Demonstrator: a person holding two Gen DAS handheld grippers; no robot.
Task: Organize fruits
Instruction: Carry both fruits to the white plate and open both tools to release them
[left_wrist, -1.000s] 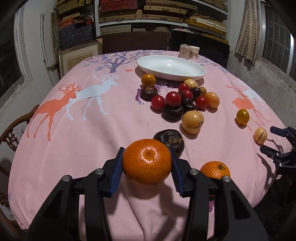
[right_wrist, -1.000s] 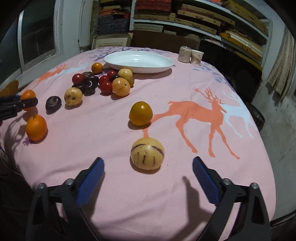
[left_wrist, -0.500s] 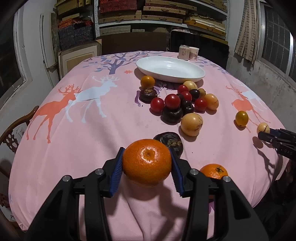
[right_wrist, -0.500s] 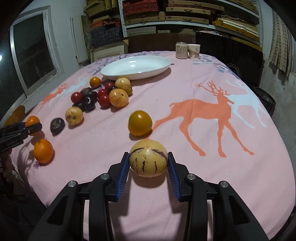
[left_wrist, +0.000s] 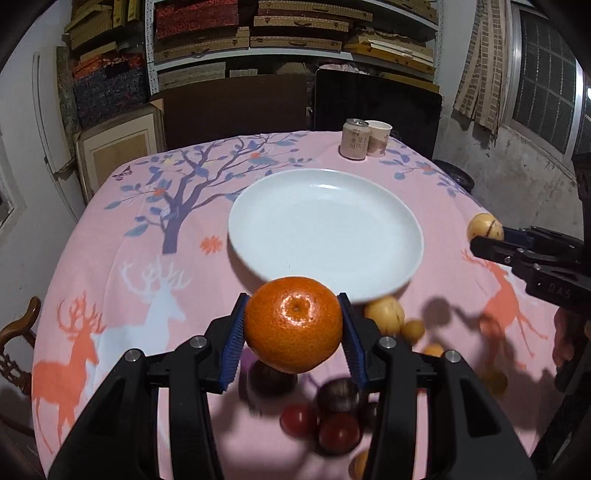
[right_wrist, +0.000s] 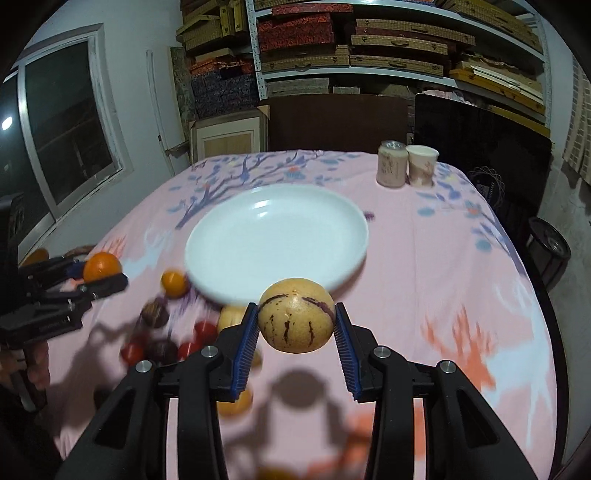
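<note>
My left gripper (left_wrist: 293, 338) is shut on an orange mandarin (left_wrist: 293, 323) and holds it in the air just short of the near rim of the white plate (left_wrist: 325, 229). My right gripper (right_wrist: 295, 338) is shut on a yellow striped melon (right_wrist: 295, 319), also lifted, near the plate (right_wrist: 277, 240) rim. Each gripper shows in the other's view: the right one (left_wrist: 487, 240) at the right edge, the left one (right_wrist: 99, 275) at the left edge. Red, dark and yellow fruits (left_wrist: 336, 432) lie blurred below on the pink cloth.
A can (left_wrist: 355, 139) and a paper cup (left_wrist: 378, 138) stand behind the plate at the table's far edge. Chairs and shelves stand beyond. A wooden chair (left_wrist: 16, 328) is at the left. A small orange fruit (right_wrist: 174, 283) lies left of the plate.
Both grippers have lifted their fruits and moved forward over the fruit pile toward the plate. One second ago the right gripper was open around the melon; it has since shut on it.
</note>
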